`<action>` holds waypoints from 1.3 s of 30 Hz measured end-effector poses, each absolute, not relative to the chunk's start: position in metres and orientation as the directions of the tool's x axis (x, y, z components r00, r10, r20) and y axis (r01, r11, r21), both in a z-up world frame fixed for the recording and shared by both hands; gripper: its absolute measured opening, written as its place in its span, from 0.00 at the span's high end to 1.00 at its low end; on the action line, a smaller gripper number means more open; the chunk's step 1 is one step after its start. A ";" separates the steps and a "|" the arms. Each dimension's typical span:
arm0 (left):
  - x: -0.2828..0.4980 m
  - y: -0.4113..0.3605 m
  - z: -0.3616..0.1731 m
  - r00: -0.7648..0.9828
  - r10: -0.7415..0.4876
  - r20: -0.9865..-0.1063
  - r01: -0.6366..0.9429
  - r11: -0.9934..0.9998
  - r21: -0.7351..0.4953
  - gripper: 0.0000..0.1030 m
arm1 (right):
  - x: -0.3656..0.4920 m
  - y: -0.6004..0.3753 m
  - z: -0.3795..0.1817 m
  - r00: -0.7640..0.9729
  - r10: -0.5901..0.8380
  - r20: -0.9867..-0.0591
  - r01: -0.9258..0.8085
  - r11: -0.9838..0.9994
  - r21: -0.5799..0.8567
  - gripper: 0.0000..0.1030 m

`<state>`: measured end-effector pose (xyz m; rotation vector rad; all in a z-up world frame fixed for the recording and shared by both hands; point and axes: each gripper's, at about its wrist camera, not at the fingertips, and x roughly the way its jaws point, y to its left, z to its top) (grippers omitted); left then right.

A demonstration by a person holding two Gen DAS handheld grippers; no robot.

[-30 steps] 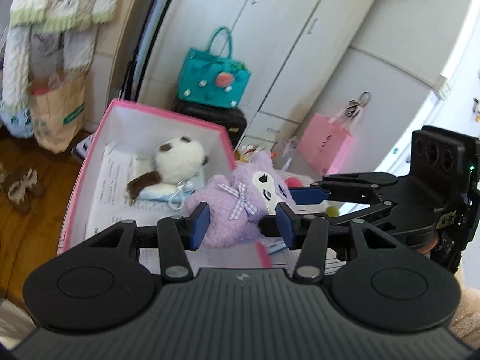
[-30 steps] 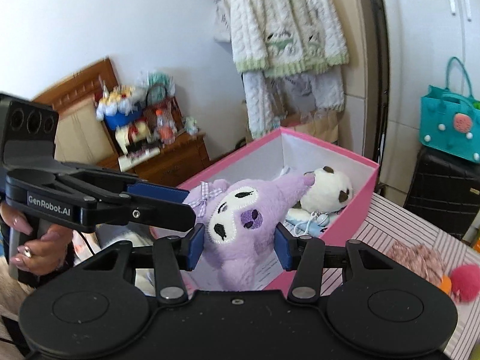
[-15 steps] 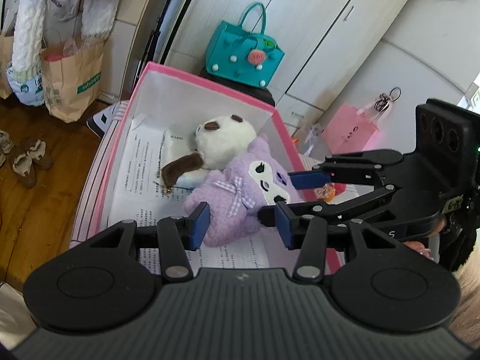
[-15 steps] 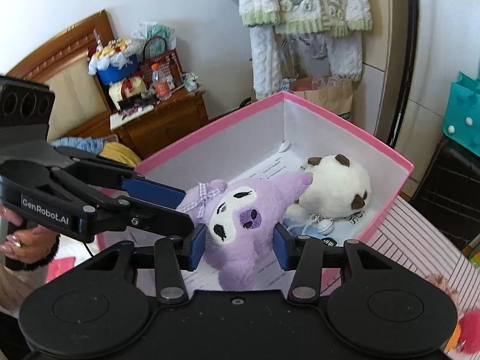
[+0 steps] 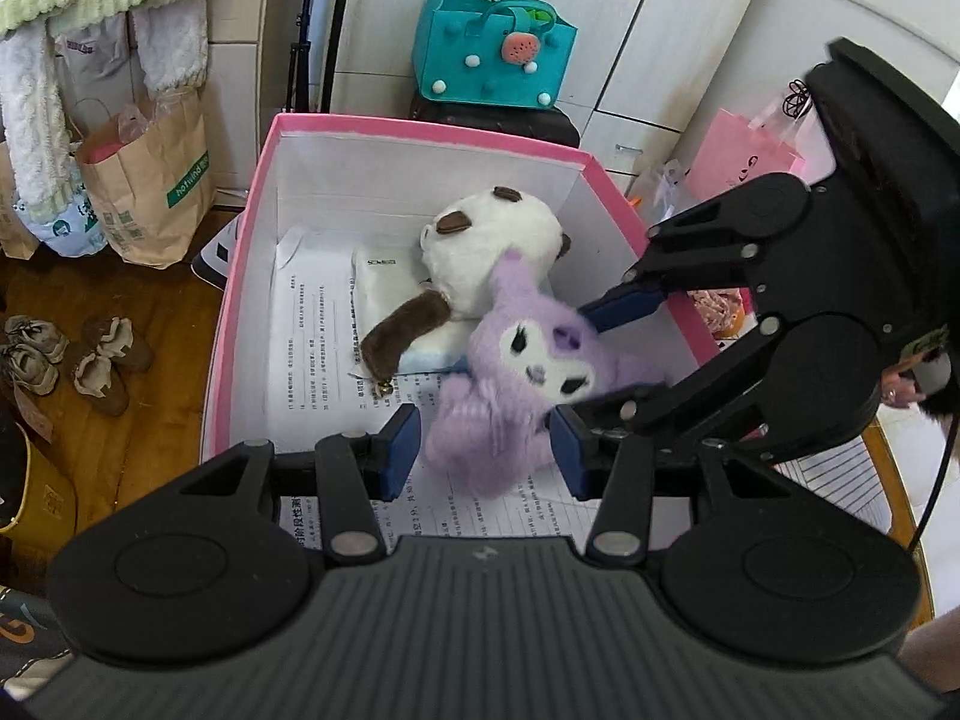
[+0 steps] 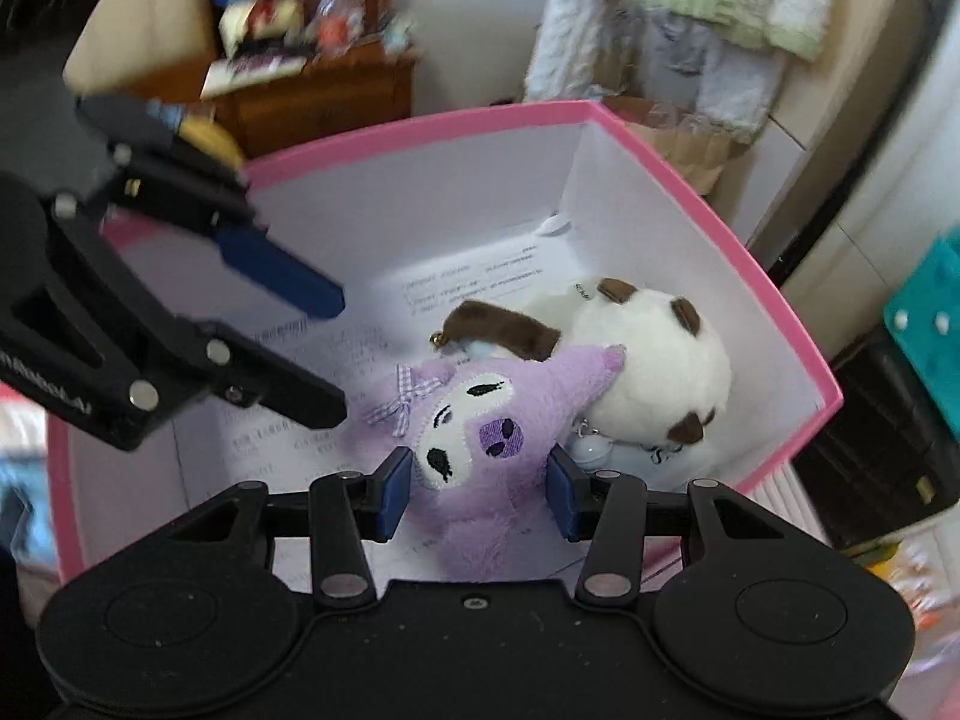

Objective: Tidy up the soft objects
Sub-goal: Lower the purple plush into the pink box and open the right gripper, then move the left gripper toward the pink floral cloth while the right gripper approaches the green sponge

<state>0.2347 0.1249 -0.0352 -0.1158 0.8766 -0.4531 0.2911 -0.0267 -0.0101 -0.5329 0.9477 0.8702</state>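
Pinching a purple plush from both sides, left claw and right claw hold it inside the pink box, beside a white plush.

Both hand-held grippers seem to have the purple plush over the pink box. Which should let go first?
Probably the left hand-held gripper: it only pinches the purple plush low on its body, while the right hand-held gripper clamps the head inside the pink box.

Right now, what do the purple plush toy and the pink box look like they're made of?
Purple plush toy: soft fuzzy synthetic fabric, judging by its matted pile, with an embroidered face and a gingham ribbon bow. Pink box: apparently stiff cardboard, matte pink outside, plain white inside, with thin straight walls.
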 end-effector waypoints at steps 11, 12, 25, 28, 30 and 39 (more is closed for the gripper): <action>0.239 0.122 -0.035 0.541 -0.440 -0.716 0.346 0.893 -0.287 0.55 | 0.289 0.001 -0.019 0.275 0.259 -0.926 -0.909 0.384 -0.162 0.43; 0.239 0.121 -0.035 0.540 -0.439 -0.718 0.345 0.894 -0.286 0.55 | 0.289 0.002 -0.021 0.290 0.244 -0.925 -0.906 0.382 -0.183 0.40; 0.208 0.112 -0.013 0.582 -0.415 -0.700 0.362 0.902 -0.235 0.55 | 0.255 -0.026 0.013 0.442 0.331 -0.834 -0.831 0.501 -0.242 0.38; 0.197 0.108 -0.006 0.589 -0.406 -0.698 0.366 0.905 -0.217 0.54 | 0.246 -0.037 0.024 0.434 0.376 -0.819 -0.824 0.533 -0.192 0.38; 0.188 0.107 0.002 0.594 -0.398 -0.699 0.365 0.908 -0.207 0.54 | 0.239 -0.044 0.030 0.435 0.399 -0.807 -0.818 0.549 -0.170 0.38; 0.142 0.098 0.038 0.631 -0.369 -0.683 0.369 0.917 -0.154 0.49 | 0.197 -0.064 0.059 0.460 0.475 -0.751 -0.799 0.590 -0.116 0.38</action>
